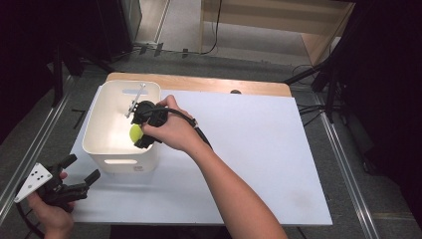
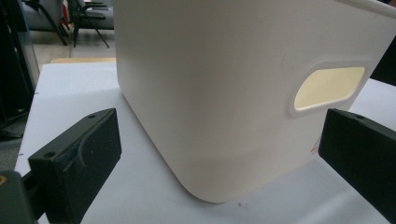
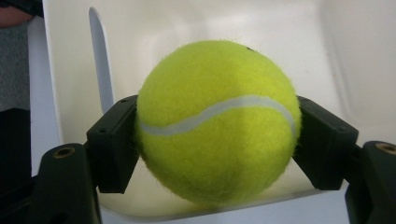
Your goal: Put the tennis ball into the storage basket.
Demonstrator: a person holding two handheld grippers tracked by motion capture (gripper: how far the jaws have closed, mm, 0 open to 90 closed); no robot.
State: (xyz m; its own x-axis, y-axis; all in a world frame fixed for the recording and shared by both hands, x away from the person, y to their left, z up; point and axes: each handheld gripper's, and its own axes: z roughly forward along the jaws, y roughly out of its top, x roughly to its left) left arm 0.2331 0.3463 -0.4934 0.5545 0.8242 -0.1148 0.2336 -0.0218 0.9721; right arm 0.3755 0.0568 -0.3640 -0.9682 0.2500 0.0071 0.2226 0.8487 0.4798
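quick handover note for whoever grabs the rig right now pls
Right hand-held gripper: shut on the tennis ball, held inside the white bin, above its floor.
Left hand-held gripper: open, nothing in it, at the bin's near left corner on the white table.
Done: ball picked up and brought into the bin.
Left: open the jaws to drop the ball, then pull the right hand out.

High view looks down on the white bin (image 1: pixel 121 130); left gripper view faces its outer corner closely; right gripper view peers inside it.
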